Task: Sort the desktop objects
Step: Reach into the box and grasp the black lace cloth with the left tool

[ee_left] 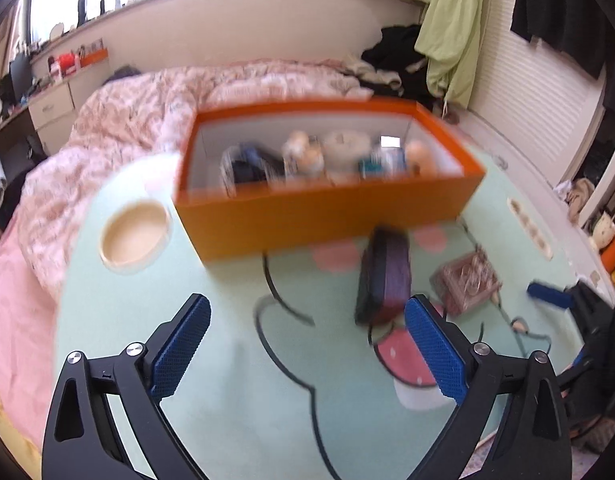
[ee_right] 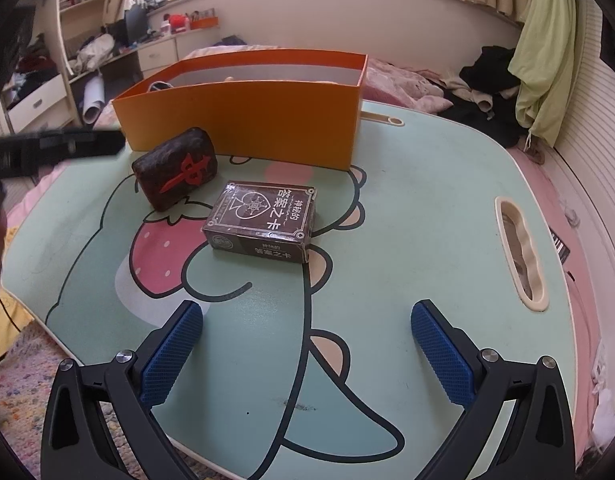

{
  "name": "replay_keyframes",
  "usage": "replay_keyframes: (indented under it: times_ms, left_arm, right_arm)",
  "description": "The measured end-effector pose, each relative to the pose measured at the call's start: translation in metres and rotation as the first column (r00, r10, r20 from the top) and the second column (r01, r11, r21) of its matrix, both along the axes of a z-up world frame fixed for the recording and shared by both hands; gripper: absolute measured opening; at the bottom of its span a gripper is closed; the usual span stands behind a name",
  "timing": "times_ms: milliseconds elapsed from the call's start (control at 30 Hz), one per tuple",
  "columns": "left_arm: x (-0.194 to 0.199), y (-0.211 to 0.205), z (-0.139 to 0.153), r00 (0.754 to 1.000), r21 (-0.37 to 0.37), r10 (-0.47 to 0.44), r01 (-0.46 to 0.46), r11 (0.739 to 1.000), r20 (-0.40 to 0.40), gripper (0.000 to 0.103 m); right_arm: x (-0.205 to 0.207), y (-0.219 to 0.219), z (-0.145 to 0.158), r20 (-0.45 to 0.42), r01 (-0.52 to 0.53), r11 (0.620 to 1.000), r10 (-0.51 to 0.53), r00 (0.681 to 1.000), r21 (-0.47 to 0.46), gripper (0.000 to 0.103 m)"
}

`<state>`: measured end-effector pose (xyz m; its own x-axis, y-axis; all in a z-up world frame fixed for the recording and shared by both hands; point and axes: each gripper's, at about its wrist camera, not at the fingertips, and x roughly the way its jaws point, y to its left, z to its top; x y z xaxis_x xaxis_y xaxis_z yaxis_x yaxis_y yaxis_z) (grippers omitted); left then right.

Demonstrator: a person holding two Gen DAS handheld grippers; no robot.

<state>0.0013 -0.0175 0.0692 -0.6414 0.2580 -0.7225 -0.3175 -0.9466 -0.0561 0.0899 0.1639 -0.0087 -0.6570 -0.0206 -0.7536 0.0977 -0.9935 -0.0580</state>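
The left gripper is held wide open above the mint-green table, nothing between its 2 blue pads. Its view is blurred. The right gripper is likewise spread wide and empty over the same table. Ahead of it a dark card box lies flat, and just beside that, further left, a dark block with a red mark is set tilted, close to the front wall of the orange box. In the left view the orange box is seen to hold several small items, too blurred to name. A cream cup holder is sunk into the table's corner.
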Motion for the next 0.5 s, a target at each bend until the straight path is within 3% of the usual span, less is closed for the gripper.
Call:
replay_keyframes:
  times_ms: [67, 100, 233, 333, 500]
  left_arm:
    - [-0.020, -0.004, 0.025, 1.000, -0.006, 0.005, -0.005, 1.000, -0.023, 0.091]
    - [-0.033, -0.004, 0.033, 1.000, -0.010, -0.002, 0.001, 1.000, -0.013, 0.083]
    - [-0.101, 0.004, 0.030, 0.986, -0.103, -0.013, 0.030, 0.994, 0.164, 0.058]
    - [-0.129, 0.017, 0.011, 0.964, -0.155, -0.009, 0.052, 0.986, 0.265, 0.055]
    - [-0.151, 0.031, -0.017, 0.937, -0.268, 0.054, 0.042, 0.962, 0.344, 0.054]
  right_arm:
    - [0.000, 0.000, 0.000, 0.000, 0.000, 1.000, 0.000, 1.000, 0.000, 0.103]
    - [0.000, 0.000, 0.000, 0.000, 0.000, 1.000, 0.000, 1.000, 0.000, 0.103]
    - [0.000, 0.000, 0.000, 0.000, 0.000, 1.000, 0.000, 1.000, -0.001, 0.103]
    - [0.000, 0.000, 0.000, -0.001, 0.000, 1.000, 0.000, 1.000, -0.002, 0.103]
    - [0.000, -0.001, 0.000, -0.001, 0.000, 1.000, 0.000, 1.000, -0.003, 0.103]
